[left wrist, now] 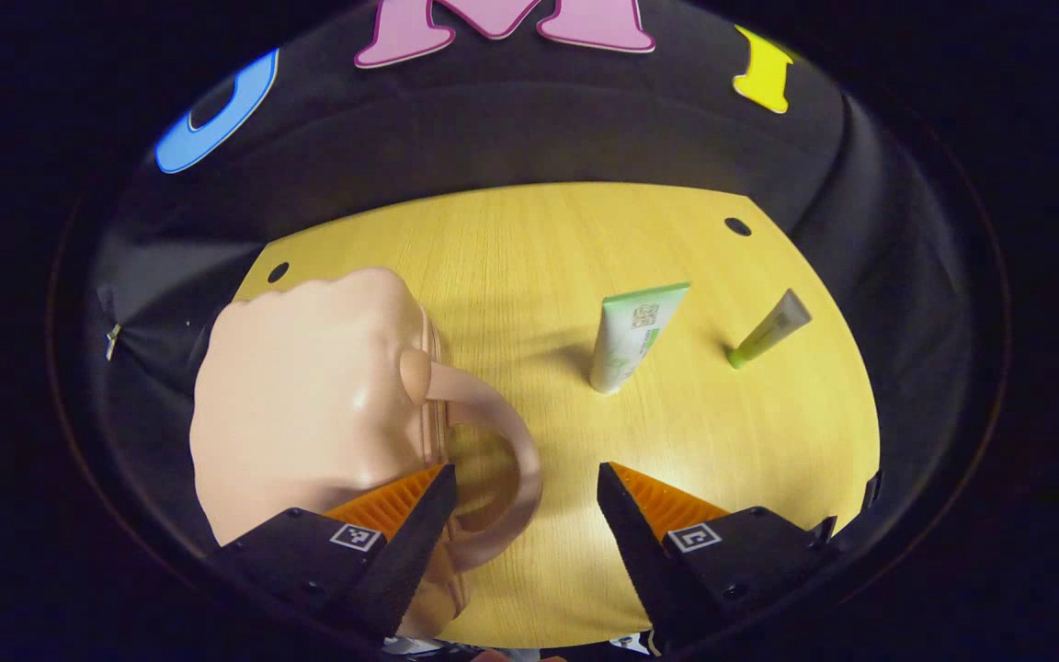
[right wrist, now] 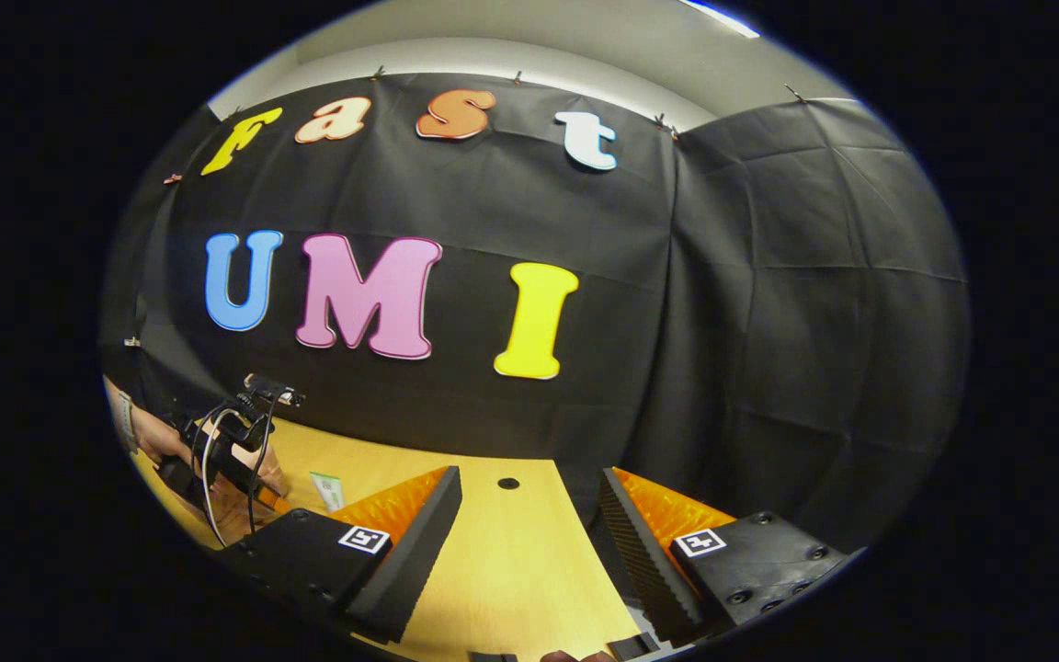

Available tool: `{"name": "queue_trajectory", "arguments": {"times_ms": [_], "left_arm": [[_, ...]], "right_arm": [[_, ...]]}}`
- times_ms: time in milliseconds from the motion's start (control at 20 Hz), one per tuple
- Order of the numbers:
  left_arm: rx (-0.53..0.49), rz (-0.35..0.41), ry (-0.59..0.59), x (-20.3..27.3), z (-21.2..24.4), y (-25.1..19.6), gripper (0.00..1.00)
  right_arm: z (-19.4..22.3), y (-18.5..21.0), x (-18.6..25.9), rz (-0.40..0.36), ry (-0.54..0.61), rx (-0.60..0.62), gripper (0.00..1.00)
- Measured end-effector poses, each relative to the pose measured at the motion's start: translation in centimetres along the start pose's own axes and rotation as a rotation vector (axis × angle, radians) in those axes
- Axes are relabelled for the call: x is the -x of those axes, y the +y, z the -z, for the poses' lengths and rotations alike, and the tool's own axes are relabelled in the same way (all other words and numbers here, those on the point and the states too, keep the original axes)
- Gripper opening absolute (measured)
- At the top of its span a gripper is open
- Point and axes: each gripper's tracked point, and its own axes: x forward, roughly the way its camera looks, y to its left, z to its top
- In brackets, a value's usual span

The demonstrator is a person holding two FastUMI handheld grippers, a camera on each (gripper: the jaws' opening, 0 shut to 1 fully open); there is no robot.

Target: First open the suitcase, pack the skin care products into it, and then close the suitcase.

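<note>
A peach-pink hard suitcase (left wrist: 300, 414) stands at the table's left in the left gripper view, its two shells together along the seam. Its looped handle (left wrist: 518, 460) juts toward the middle. My left gripper (left wrist: 525, 487) is open just above that handle, and the loop sits by the left finger without being squeezed. A white-and-green tube (left wrist: 632, 338) stands upright farther off. A thin yellow-green tube (left wrist: 768, 329) leans to its right. My right gripper (right wrist: 529, 501) is open and holds nothing, raised over the table and facing the wall.
The wooden table (left wrist: 539, 267) has small dark holes near its far corners and ends at the black cloth wall. In the right gripper view a hand holds the left gripper (right wrist: 231, 450) with its cable at the far left, beside the top of the white-and-green tube (right wrist: 327, 489).
</note>
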Motion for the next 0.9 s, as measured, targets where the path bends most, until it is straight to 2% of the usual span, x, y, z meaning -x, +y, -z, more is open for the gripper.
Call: {"name": "queue_trajectory", "arguments": {"times_ms": [50, 100, 200, 300, 350, 400, 500, 600, 700, 800, 900], "left_arm": [[0.032, 0.011, 0.021, -1.4, 0.2, -0.1, 0.97], [0.046, -0.022, 0.041, -1.5, 0.0, 0.0, 0.94], [0.014, -0.037, 0.025, -3.2, -0.9, -0.1, 0.93], [0.009, -0.025, 0.063, -4.0, -0.2, -0.4, 0.93], [0.013, -0.026, 0.089, -4.4, 0.3, 0.2, 0.90], [0.021, 0.007, 0.118, -4.9, 0.7, 0.1, 0.69], [0.038, 0.019, 0.096, -3.9, 0.4, 0.2, 0.17], [0.012, 0.014, 0.049, -1.8, -0.9, 0.2, 0.13], [0.006, 0.064, 0.012, 1.6, -2.4, -0.2, 0.12], [-0.009, 0.068, -0.045, 5.4, -4.3, 1.7, 0.11], [-0.010, 0.044, -0.113, 9.9, -6.1, 5.4, 0.11]], "right_arm": [[0.5, -1.0, -0.1, 0.019, 0.013, -0.004, 0.96], [1.0, -2.0, -0.2, 0.036, 0.029, -0.008, 0.96], [1.7, -3.6, -0.4, 0.057, 0.050, -0.014, 0.96], [1.9, -4.6, -0.8, 0.065, 0.057, -0.019, 0.96], [2.1, -4.9, -1.1, 0.066, 0.061, -0.023, 0.96], [2.2, -5.0, -1.5, 0.060, 0.068, -0.029, 0.96], [2.8, -4.2, -2.0, 0.020, 0.088, -0.041, 0.96], [2.9, -3.4, -2.6, -0.022, 0.090, -0.031, 0.96], [3.0, -2.2, -3.4, -0.067, 0.084, -0.017, 0.96], [3.2, -0.5, -4.6, -0.123, 0.081, -0.031, 0.96], [3.6, 1.8, -5.8, -0.175, 0.093, -0.035, 0.96]]}}
